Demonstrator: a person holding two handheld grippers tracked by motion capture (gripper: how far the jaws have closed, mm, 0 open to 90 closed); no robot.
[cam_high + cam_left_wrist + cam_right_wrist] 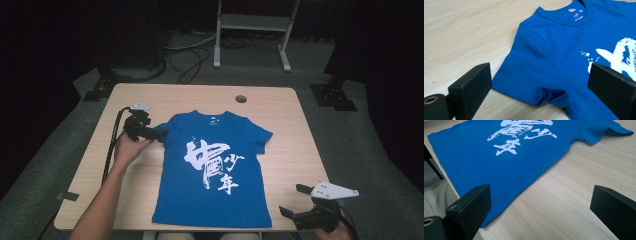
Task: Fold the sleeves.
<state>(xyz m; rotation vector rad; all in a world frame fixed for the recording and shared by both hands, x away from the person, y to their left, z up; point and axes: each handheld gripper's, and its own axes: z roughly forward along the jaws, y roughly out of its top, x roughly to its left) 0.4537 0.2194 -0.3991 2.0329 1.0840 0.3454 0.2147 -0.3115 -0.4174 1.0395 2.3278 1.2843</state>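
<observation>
The blue shirt lies flat mid-table, its hem at the near edge. The left gripper gapes wide at the sleeve. The right gripper waits spread near the near right corner, grasping nothing.

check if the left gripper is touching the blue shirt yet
Cannot tell. In the left gripper view the left gripper straddles the blue shirt sleeve, open.

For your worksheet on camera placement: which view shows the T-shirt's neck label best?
The left gripper view: the neck label sits close, inside the collar of the blue T-shirt. In the high view it is a tiny white mark. The right gripper view shows the shirt's hem and print.
</observation>
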